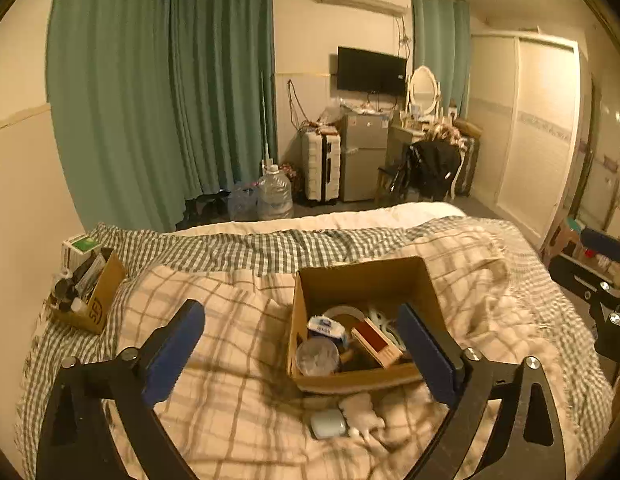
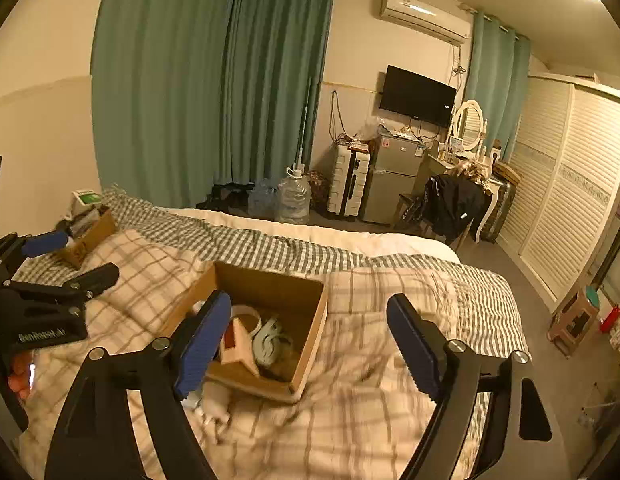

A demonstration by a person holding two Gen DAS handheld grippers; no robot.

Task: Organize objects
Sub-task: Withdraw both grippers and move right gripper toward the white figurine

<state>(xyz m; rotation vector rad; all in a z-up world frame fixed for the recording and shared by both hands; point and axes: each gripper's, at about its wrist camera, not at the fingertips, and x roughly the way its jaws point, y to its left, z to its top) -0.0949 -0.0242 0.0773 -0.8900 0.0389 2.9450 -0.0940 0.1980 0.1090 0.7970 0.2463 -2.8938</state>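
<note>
Both grippers hang over the bed [image 1: 237, 320], w/ nothing in either one. Left gripper [image 1: 301, 344]: jaws spread wide apart, blue pads facing each other, no contact w/ anything. Seen from its own camera, the right-hand pad overlaps the near right corner of the cardboard box [image 1: 362, 280], but I can't tell if it touches the box or just sits in front of it. Right gripper [image 2: 310, 344]: jaws also wide apart, empty; its left pad sits in front of the box's near left side, its right pad is over the plaid blanket [image 2: 370, 400], well clear of the box.

The box lies open on the blanket, about mid-bed. Inside: a roll of tape [image 1: 344, 314], a small wooden block w/ a red face [image 1: 376, 342], a light blue-green cord or strap thing [image 2: 267, 342], a white packet w/ blue print [image 1: 326, 328], a clear round lid or container [image 1: 317, 356]. Just in front of the box, on the blanket: a small pale blue case [image 1: 328, 424] and a white fuzzy item [image 1: 362, 412] beside it.

A second, smaller box [image 1: 97, 300] stands at the bed's far left edge near the wall, packed w/ bottles & packets, well apart from the main box.
</note>
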